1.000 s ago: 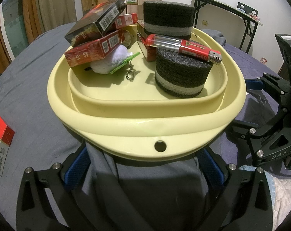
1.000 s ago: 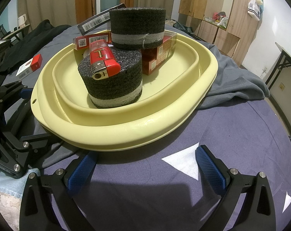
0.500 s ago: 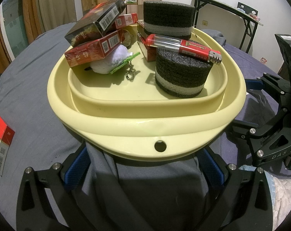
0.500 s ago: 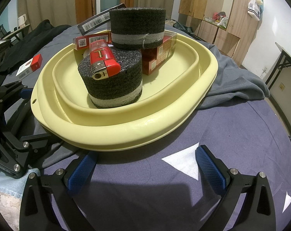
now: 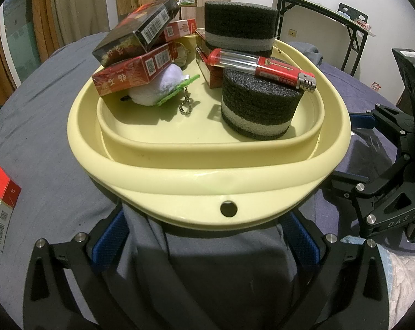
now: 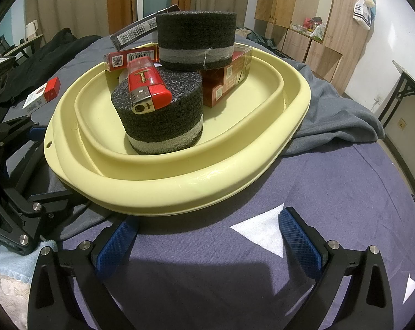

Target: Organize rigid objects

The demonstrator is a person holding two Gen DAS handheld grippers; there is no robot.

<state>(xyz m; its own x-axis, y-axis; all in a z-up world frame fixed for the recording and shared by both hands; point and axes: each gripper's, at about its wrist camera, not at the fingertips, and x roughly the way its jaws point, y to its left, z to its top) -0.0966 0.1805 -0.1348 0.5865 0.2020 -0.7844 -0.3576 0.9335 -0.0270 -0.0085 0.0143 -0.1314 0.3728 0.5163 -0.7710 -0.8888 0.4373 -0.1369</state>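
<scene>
A pale yellow tray [image 5: 207, 184] [image 6: 163, 187] on the bed holds two black foam cylinders [image 5: 259, 110] [image 6: 163, 115], a red lighter [image 5: 273, 70] [image 6: 145, 82] lying on the near cylinder, several red and black boxes [image 5: 130, 74] [image 6: 224, 79], and a white plush keychain [image 5: 158, 88]. My left gripper [image 5: 207, 239] is open and empty just in front of the tray's edge. My right gripper [image 6: 207, 239] is open and empty at the tray's other side. A red and white box [image 5: 1, 206] [image 6: 42, 95] lies on the bed outside the tray.
A grey cloth [image 6: 334, 118] lies under the tray on the dark blue bedsheet [image 6: 345, 206]. The other gripper's black frame shows at the right of the left wrist view [image 5: 386, 192] and the left of the right wrist view [image 6: 12, 192]. A folding table [image 5: 331, 16] stands behind.
</scene>
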